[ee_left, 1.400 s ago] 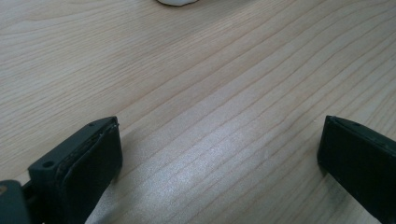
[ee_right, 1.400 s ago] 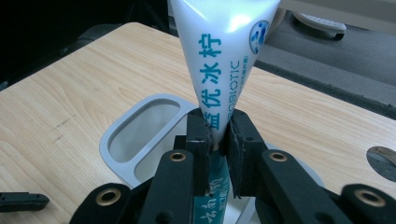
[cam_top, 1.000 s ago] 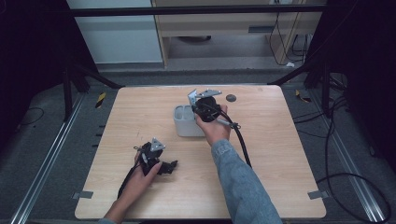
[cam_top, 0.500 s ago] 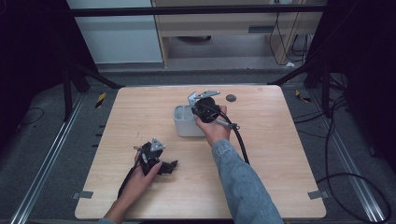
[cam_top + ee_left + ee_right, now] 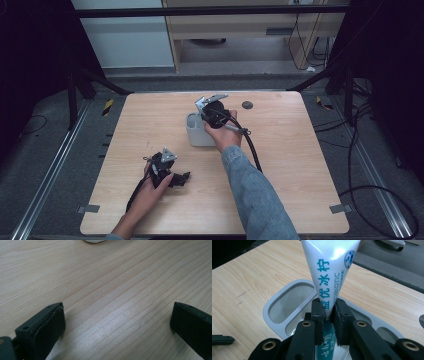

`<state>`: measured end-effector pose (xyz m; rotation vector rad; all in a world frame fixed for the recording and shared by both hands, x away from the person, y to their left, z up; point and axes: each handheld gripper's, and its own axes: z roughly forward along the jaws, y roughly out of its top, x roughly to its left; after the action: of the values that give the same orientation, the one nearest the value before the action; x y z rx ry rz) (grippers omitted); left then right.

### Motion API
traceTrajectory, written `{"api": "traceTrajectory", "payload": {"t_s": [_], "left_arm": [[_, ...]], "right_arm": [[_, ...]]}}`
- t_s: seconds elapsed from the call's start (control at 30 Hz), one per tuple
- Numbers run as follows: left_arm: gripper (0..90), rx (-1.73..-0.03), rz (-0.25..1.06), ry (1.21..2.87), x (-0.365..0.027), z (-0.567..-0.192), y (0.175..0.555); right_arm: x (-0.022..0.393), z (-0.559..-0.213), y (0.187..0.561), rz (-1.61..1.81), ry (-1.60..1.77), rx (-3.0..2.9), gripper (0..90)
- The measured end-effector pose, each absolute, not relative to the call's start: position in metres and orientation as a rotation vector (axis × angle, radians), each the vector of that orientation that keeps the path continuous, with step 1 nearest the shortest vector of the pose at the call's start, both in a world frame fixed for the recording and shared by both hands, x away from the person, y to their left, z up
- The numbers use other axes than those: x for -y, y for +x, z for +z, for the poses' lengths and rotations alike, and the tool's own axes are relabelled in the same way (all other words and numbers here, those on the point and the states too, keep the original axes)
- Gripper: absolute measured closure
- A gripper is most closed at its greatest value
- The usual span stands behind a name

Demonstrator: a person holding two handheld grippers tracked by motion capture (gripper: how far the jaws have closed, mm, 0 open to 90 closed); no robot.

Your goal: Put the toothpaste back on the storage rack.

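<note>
A white toothpaste tube (image 5: 329,270) with teal lettering is pinched between the pads of my right gripper (image 5: 328,310), which is shut on it. Its teal end runs down between the jaws, just over the middle opening of a grey holder (image 5: 268,307) with several compartments. From the high view, the right gripper (image 5: 212,107) hovers at the far side of the holder (image 5: 196,136) near the table's middle. My left gripper (image 5: 172,175) lies on the wood at the near left. Its jaws (image 5: 117,322) stand wide open with only bare tabletop between them.
A small dark round object (image 5: 247,105) lies on the table beyond the holder to the right. The right gripper's black cable (image 5: 252,150) trails back along the forearm. A strip of black-and-yellow tape (image 5: 107,106) lies on the floor left of the table.
The right gripper with the tube has edged slightly toward the far left over the holder. The left gripper has stayed put.
</note>
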<state>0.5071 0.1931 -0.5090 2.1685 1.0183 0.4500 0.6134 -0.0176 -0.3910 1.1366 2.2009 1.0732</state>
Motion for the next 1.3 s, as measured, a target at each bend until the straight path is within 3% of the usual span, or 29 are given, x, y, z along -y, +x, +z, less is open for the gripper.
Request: {"api": "traceTrajectory", "payload": {"t_s": [1.3], "left_arm": [[0.0,-1.019,0.450,2.168,-0.193,-0.509,0.507]], "right_arm": [[0.006,-0.390,0.624,1.044,1.156,-2.250,77.8]]}}
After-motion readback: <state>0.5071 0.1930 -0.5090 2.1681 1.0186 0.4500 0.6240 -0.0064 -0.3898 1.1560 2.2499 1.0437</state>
